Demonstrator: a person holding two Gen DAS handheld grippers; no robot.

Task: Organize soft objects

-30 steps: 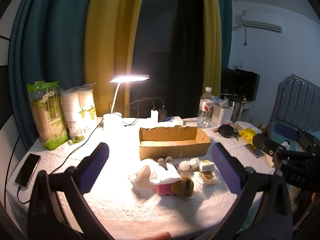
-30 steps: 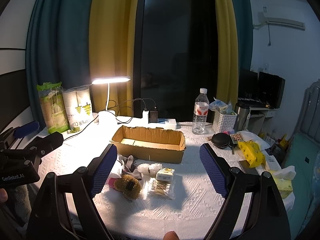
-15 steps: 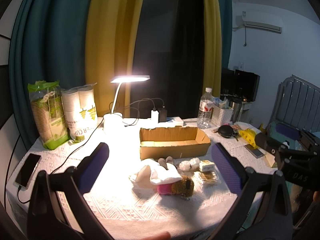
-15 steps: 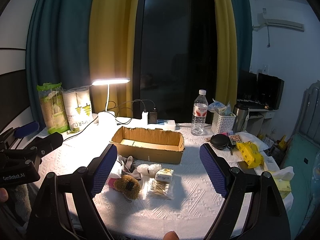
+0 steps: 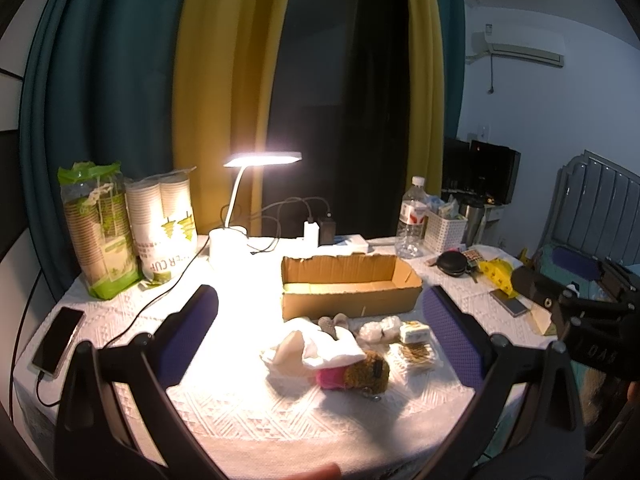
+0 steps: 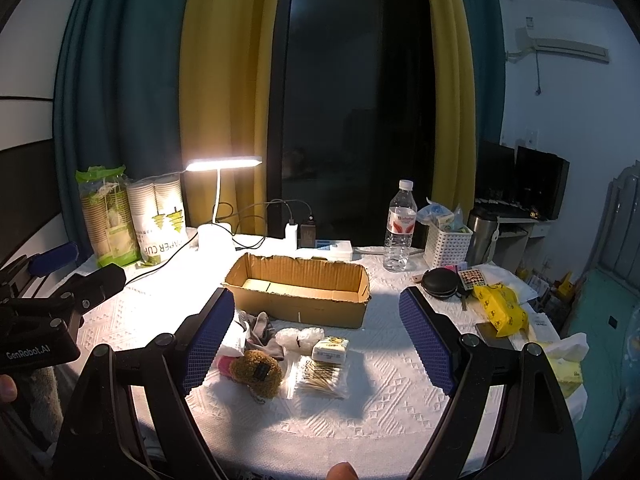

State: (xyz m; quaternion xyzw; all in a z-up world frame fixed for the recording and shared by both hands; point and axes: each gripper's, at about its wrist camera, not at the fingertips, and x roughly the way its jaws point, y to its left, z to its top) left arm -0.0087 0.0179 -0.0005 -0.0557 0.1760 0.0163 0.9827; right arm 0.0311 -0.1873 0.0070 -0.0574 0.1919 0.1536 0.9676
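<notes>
almost nothing has shifted since the earlier frames. both left gripper [image 5: 320, 336] and right gripper [image 6: 316, 340] are held spread wide above the table [image 6: 384, 400], gripping nothing. brown plush toy [image 6: 256, 372], white cloth [image 5: 320, 350] and grey socks [image 6: 262, 330] are seen just before the cardboard box [image 6: 298, 292]; desk lamp [image 5: 262, 158] glows behind.

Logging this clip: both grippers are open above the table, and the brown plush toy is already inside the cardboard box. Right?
Not quite. The brown plush toy lies on the tablecloth in front of the cardboard box, whose visible interior looks empty in the right wrist view. Left gripper and right gripper are both open.
</notes>
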